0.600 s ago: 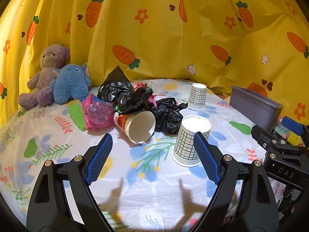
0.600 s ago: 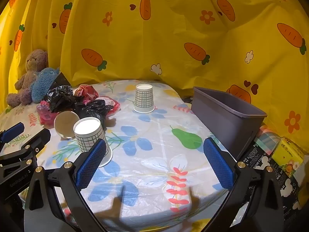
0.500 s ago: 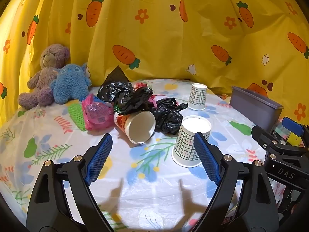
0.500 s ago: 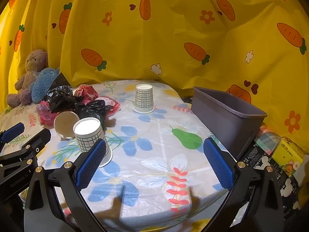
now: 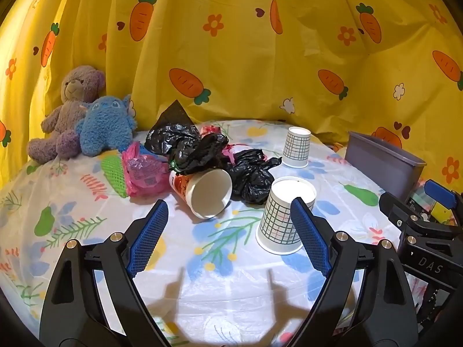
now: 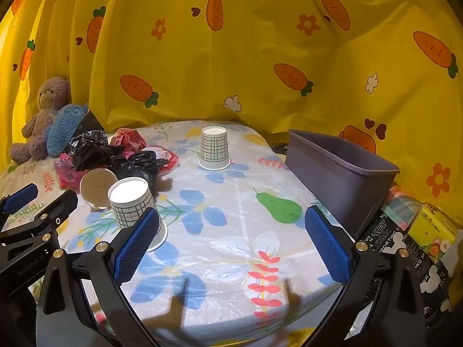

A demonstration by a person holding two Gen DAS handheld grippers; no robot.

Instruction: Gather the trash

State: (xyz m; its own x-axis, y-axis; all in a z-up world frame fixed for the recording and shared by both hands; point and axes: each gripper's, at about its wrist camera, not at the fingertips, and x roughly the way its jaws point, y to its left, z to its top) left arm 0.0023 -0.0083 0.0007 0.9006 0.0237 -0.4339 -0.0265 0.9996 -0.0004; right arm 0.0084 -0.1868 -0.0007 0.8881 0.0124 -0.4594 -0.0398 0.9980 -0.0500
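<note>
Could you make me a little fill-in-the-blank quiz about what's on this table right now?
1. The two checked paper cups, the near one and the far one, both stand ____ side down.
2. The red-printed cup lies on its ____.
3. The grey bin sits at the table's ____ edge, seen from the right gripper.
4. The blue plush toy leans beside a purple ____.

Answers: open; side; right; teddy bear

We see two grid-print paper cups (image 5: 285,222) (image 5: 297,146) upside down on worktop; red-print cup (image 5: 204,193) on side, mouth toward us; crumpled black bags (image 5: 199,150), pink bag (image 5: 141,170) heaped behind; grey bin (image 6: 341,173) at right edge.
</note>
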